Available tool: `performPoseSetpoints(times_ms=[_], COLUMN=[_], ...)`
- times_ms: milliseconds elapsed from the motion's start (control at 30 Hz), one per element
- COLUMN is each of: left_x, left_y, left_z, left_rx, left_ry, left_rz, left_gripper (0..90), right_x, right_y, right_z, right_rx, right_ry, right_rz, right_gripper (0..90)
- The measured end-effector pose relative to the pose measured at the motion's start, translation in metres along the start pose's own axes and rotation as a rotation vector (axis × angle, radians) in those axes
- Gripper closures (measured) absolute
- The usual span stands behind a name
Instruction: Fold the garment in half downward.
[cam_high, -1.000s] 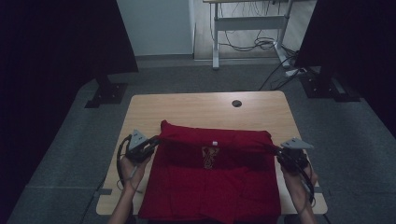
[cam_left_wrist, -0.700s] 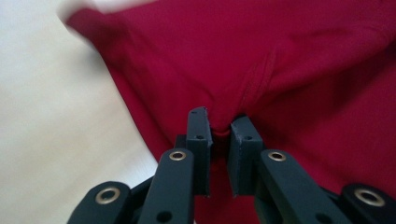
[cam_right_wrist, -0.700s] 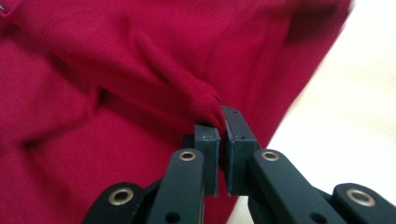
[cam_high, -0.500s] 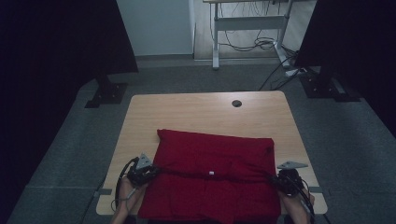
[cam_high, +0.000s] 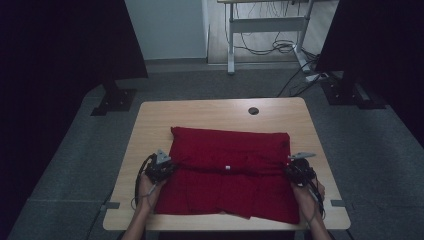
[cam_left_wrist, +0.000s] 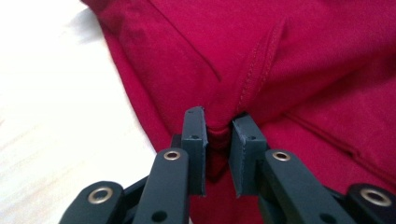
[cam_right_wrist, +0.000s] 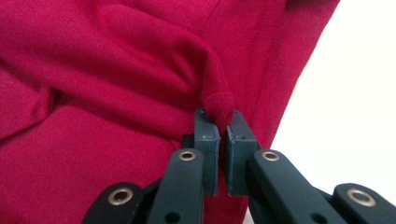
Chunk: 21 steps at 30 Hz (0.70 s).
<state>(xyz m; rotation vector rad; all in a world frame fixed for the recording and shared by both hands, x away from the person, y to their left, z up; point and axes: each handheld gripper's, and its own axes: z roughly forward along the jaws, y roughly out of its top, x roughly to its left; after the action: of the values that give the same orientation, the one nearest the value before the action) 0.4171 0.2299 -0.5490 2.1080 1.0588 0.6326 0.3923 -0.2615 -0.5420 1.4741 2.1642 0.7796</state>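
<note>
High view: a small white label, unreadable, on the red garment.

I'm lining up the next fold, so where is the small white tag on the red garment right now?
In the high view, the white tag sits mid-garment on the fold line, about midway between the left gripper and the right gripper.

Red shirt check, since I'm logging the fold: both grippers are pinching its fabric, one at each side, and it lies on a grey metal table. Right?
Not quite: the table is light wood, as the high view shows. The rest holds: the left gripper and right gripper each pinch the red shirt at its sides.
</note>
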Motion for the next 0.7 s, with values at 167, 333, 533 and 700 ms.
performPoseSetpoints(times_ms=[167,333,533,700], left_x=[0.007,-0.008,-0.018,-0.015], left_y=[0.024,0.016,-0.023,-0.051], left_z=[-0.042,-0.100,-0.086,-0.063], left_rx=[-0.143,-0.206,-0.084,0.027], left_ry=[0.008,-0.026,-0.084,-0.158], left_rz=[-0.005,0.062,0.068,0.041], left_gripper=[81.2,79.9,79.8,79.8], right_x=[0.005,0.017,0.017,0.008], right_y=[0.010,-0.009,-0.031,-0.073], right_z=[-0.033,-0.091,-0.090,-0.048], right_rx=[-0.129,-0.226,-0.187,-0.068], right_ry=[-0.055,-0.036,0.024,0.164], right_rz=[-0.049,-0.079,-0.063,0.010], right_gripper=[85.8,85.6,85.4,84.1])
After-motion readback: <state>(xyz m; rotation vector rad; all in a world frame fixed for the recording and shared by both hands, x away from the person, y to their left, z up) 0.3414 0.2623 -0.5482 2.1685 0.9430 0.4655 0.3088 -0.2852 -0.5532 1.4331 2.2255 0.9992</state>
